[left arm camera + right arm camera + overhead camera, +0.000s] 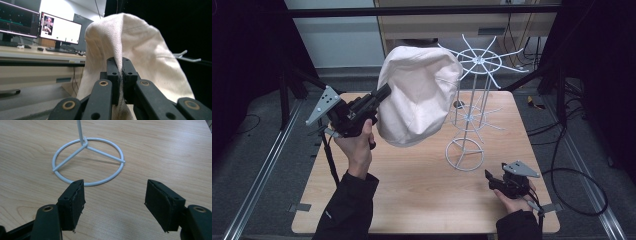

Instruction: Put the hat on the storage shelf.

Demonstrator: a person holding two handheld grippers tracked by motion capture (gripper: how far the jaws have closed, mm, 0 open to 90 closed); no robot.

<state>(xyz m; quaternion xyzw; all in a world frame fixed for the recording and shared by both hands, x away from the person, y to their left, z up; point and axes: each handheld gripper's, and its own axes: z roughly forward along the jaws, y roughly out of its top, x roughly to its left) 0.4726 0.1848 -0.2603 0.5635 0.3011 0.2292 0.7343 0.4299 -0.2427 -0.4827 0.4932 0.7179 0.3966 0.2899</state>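
A cream cloth hat (419, 95) is pinched in the closed left gripper (382, 94) above the table's far left part (412, 180), touching the white wire rack (472, 100). The right gripper (488, 176) is held wide open and empty near the table's near right corner.

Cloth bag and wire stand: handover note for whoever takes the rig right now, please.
Left gripper: shut on the cream cloth bag, held in the air over the table, beside the top spokes of the white wire stand.
Right gripper: open, holding nothing, low over the table near the stand's ring base.
Done: bag picked up and brought to the stand.
Left: probably hang the bag on the spokes, then release. Whether it touches a spoke already, I cannot tell.
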